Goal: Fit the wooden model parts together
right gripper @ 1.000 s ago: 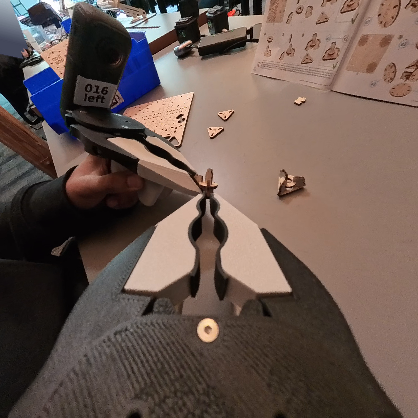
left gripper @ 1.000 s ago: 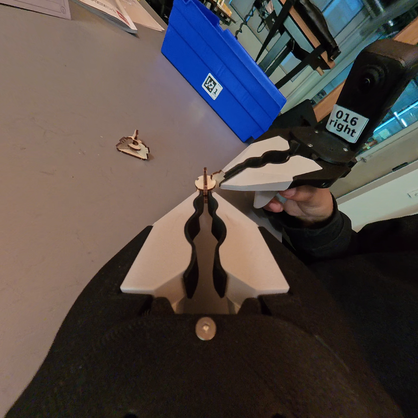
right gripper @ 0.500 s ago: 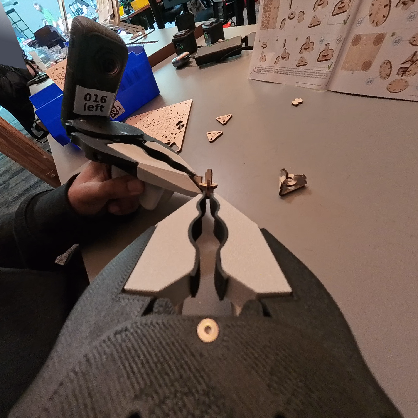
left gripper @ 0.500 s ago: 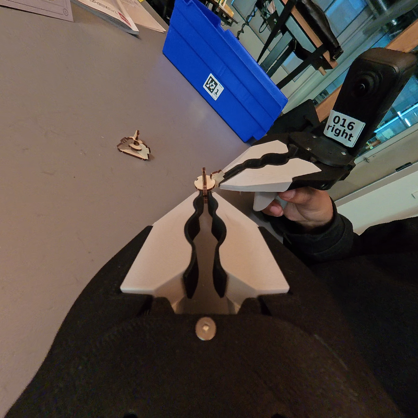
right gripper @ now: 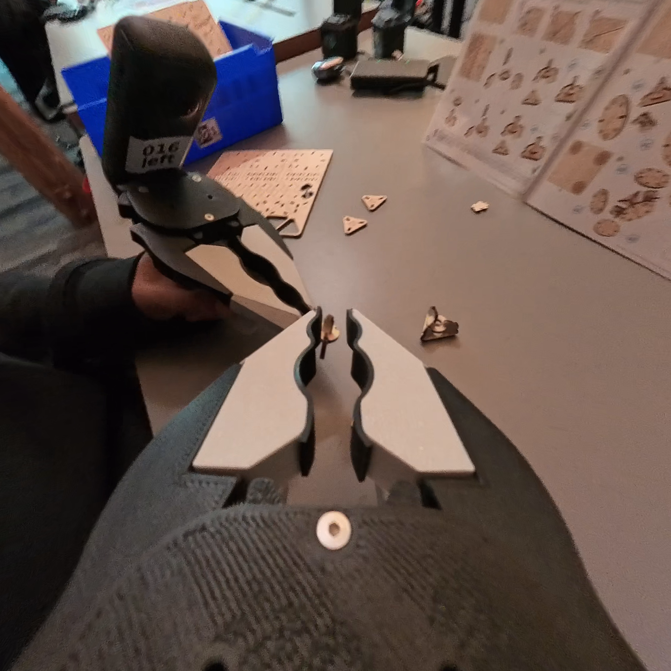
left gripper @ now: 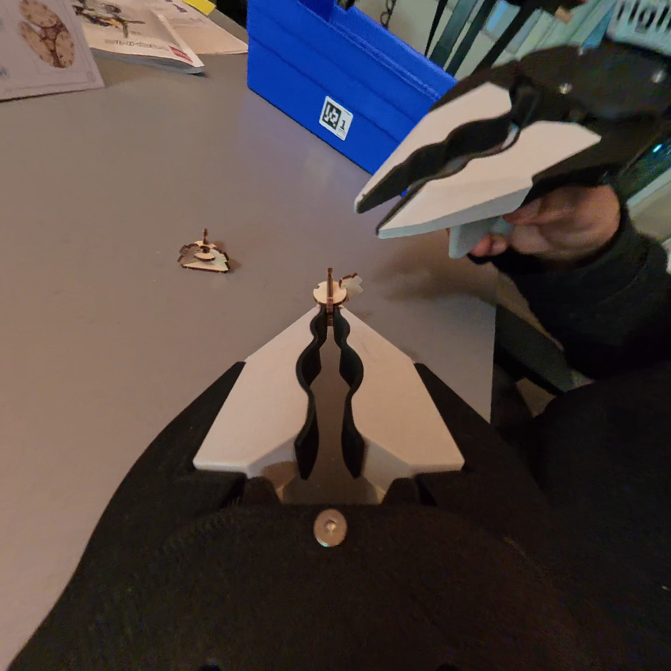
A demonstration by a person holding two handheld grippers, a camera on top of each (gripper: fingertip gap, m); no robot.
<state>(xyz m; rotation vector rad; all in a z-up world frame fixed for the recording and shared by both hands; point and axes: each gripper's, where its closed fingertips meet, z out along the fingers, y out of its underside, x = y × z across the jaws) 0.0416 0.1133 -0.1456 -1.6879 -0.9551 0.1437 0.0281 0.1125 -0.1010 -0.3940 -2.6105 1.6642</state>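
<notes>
Left gripper [left gripper: 329, 312]: fingers clenched, the black pads pressed on the lower end of a thin upright wooden pin [left gripper: 329, 287]; held just above the grey table [left gripper: 109, 163], near its front edge
Wooden pin: it carries a small round disc [left gripper: 321, 295] threaded on it like a collar, and a little lobed piece [left gripper: 351, 282] sits against the disc's right side; the pin's top pokes up past the disc; from the right wrist view the same small assembly shows at the left gripper's tip
Right gripper [right gripper: 333, 316]: fingers released, a clear gap between the pads and nothing in them; the left wrist view shows it up and to the right of the pin, apart from it; the pin only seems to stand between its fingers in its own view, touching neither pad
Hands: a hand [left gripper: 562, 221] in a dark sleeve grips the right tool's handle; the other hand [right gripper: 170, 290] grips the left one
Nearest loose thing: a small triangular wooden assembly [left gripper: 205, 254] with its own pin and disc, lying on the table beyond the left gripper, apart from both tools
Further off: a flat perforated wooden sheet [right gripper: 279, 185]; two little flat triangles [right gripper: 374, 201] just past it; one tiny loose piece [right gripper: 479, 206]; open instruction sheets [right gripper: 581, 109] on the right; a blue bin [left gripper: 326, 65] at the table's far edge
</notes>
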